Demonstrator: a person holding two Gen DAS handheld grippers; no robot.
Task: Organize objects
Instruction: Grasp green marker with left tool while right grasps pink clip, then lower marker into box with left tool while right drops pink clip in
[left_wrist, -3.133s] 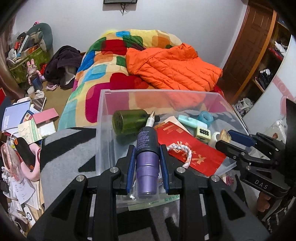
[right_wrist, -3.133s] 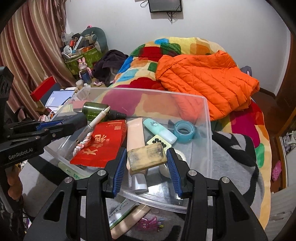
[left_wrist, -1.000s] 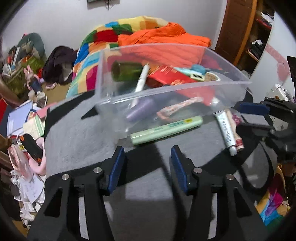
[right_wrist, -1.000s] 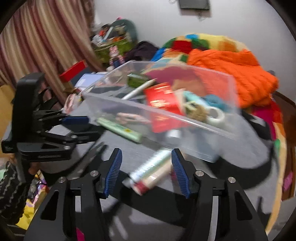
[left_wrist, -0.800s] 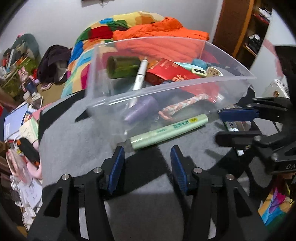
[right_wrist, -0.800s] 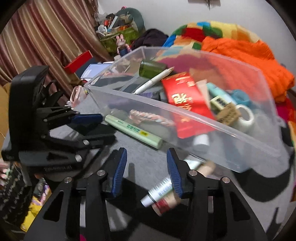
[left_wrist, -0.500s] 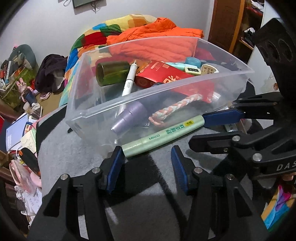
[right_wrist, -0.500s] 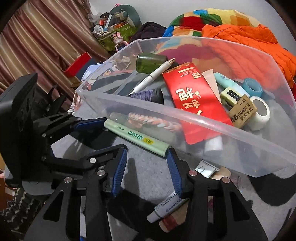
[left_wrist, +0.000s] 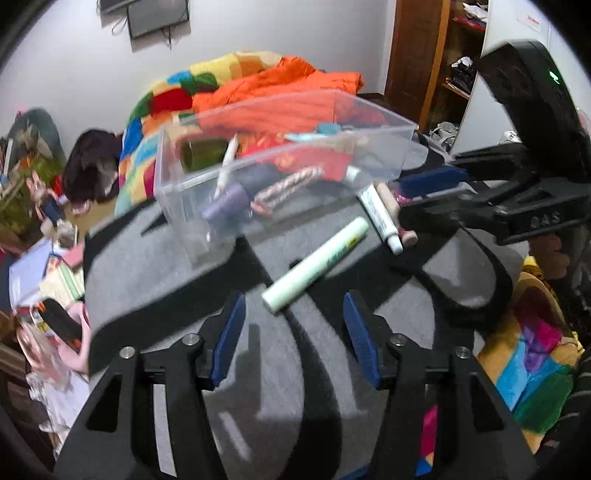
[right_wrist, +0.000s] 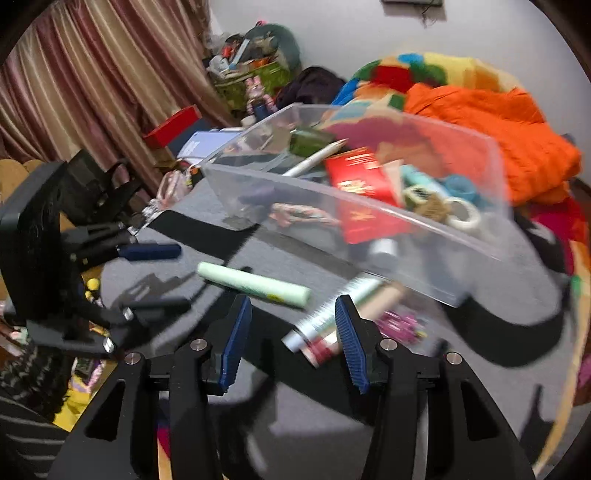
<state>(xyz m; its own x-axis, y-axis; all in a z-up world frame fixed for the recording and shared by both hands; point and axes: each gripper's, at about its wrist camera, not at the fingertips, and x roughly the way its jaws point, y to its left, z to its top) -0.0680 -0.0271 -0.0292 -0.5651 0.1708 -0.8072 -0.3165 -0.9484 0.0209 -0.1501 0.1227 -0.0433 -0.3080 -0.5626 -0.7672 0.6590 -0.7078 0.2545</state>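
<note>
both grippers were empty, fingers apart. the pale green tube (left_wrist: 316, 260) lay on the grey blanket (left_wrist: 184, 280) just in front of the clear bin (left_wrist: 369, 155), its long axis slanting away from the left gripper (left_wrist: 293, 338), which was nearer than the right gripper (right_wrist: 291, 336). two more tubes (left_wrist: 384, 216) lay beside the bin's right end; nothing blocked the approach.

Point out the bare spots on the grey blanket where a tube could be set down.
Bare grey blanket lies left of the pale green tube, in front of the clear bin. More lies near the left hand-held gripper. It is crowded by the bin's right corner, where a white tube and the right hand-held gripper sit.
</note>
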